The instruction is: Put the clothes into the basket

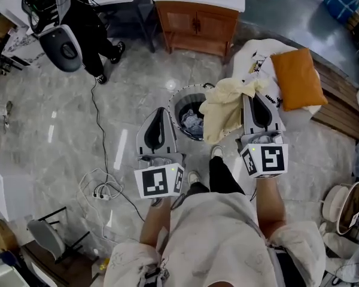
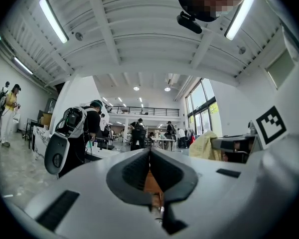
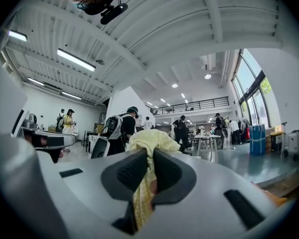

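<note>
In the head view a round mesh basket [image 1: 180,95] stands on the marble floor just ahead of my feet, with crumpled clothes [image 1: 192,123] inside. My right gripper [image 1: 255,95] is shut on a pale yellow cloth [image 1: 222,112], which hangs over the basket's right rim. The right gripper view shows that cloth [image 3: 144,141] pinched between the dark pads [image 3: 127,176] of the gripper [image 3: 150,153]. My left gripper [image 1: 161,110] hovers by the basket's left rim. In its own view the left gripper [image 2: 150,153] has its jaws together and nothing between them, with the yellow cloth [image 2: 205,146] off to its right.
A wooden cabinet [image 1: 197,23] stands beyond the basket. An orange cushion [image 1: 296,76] lies on white bedding at the right. Cables [image 1: 102,190] trail over the floor at the left. A person in black with a backpack [image 1: 78,17] stands at the far left.
</note>
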